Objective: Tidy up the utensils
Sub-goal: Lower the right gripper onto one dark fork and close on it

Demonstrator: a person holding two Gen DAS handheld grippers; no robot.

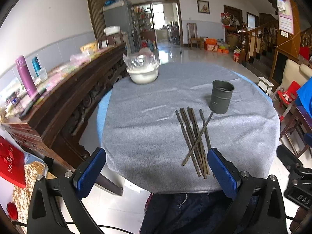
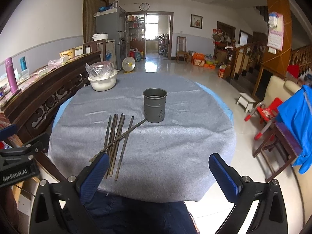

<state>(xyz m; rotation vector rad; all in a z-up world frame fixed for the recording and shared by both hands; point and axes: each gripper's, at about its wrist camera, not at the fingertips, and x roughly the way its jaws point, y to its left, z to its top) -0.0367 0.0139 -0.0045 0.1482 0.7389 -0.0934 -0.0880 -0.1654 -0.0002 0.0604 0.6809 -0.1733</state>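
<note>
Chopsticks (image 2: pixel 116 142) lie ahead of both wide-open, empty tools (image 1: pixel 156 172) (image 2: pixel 159 172), beside the holder (image 2: pixel 155 105).

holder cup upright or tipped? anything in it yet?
Upright: the utensil holder stands with its open mouth up. It looks empty; the chopsticks all lie on the cloth.

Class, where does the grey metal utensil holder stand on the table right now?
The utensil holder stands upright near the middle of the grey tablecloth, just right of and behind the chopsticks.
</note>
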